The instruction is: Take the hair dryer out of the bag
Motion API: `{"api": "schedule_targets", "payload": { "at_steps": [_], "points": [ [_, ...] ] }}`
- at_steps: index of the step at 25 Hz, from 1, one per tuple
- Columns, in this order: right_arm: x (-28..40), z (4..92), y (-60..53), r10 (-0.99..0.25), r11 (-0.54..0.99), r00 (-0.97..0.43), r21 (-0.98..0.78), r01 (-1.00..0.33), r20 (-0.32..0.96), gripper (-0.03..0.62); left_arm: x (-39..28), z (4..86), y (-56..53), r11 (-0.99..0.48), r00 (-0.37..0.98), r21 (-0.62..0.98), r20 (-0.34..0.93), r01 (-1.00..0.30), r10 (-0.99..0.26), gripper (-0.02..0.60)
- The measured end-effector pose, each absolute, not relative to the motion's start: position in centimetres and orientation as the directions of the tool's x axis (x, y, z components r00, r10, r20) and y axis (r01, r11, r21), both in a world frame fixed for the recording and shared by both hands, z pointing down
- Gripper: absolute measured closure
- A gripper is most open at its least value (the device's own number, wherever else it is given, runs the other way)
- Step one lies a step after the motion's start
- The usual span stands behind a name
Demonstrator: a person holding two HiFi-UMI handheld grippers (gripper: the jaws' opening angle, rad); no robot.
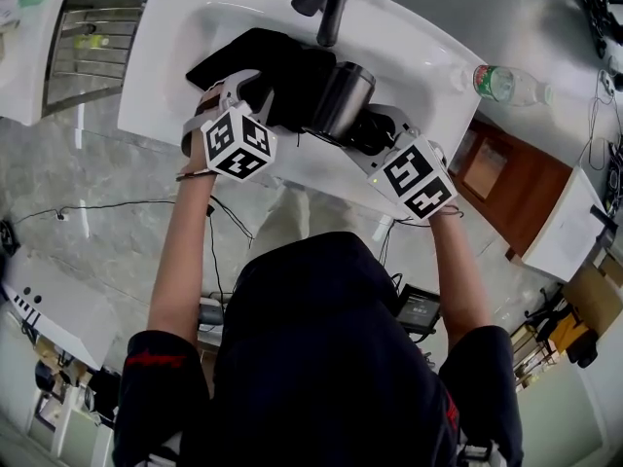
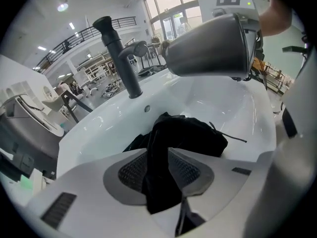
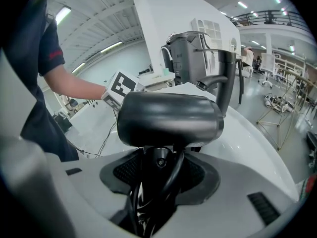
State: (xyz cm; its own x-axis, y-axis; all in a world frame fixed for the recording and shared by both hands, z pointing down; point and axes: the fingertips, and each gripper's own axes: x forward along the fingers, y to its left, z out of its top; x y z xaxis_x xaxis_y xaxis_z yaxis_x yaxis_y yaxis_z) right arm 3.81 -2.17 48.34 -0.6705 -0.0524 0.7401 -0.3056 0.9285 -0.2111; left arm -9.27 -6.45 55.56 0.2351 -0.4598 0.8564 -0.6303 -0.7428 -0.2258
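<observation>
My right tongs grip the rigid, likely top-heavy dryer by its handle; left tongs gape around limp bag.

White washbasin in front of you.
A black bag lies in its bowl; a dark tap stands at the far edge; a plastic bottle lies by the right corner.
</observation>
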Motion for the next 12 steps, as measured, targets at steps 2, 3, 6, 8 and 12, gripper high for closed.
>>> {"api": "schedule_targets", "payload": {
  "at_steps": [2,3,6,8,12],
  "points": [
    [4.3,48.0,-2.4,-0.07,0.922,-0.653,-0.202,-0.332,0.754,0.375,-8.8,55.1,-6.1,-0.73,0.259,-0.193,0.851,-0.655,-0.458,0.459],
    [4.6,47.9,-2.5,-0.079,0.918,-0.642,-0.195,-0.345,0.763,0.375,-8.5,54.8,-6.0,-0.723,0.271,-0.178,0.847,-0.668,-0.458,0.459],
    [5.5,47.7,-2.8,-0.107,0.906,-0.606,-0.174,-0.386,0.788,0.375,-7.9,53.8,-5.4,-0.711,0.293,-0.156,0.835,-0.686,-0.466,0.459],
    [6.0,47.5,-2.8,-0.124,0.892,-0.588,-0.17,-0.418,0.799,0.375,-7.4,53.1,-4.9,-0.704,0.311,-0.138,0.826,-0.697,-0.47,0.479],
    [7.2,47.3,-2.8,-0.148,0.84,-0.551,-0.19,-0.508,0.821,0.375,-6.7,51.6,-3.8,-0.683,0.339,-0.107,0.807,-0.722,-0.485,0.525]
  ]
}}
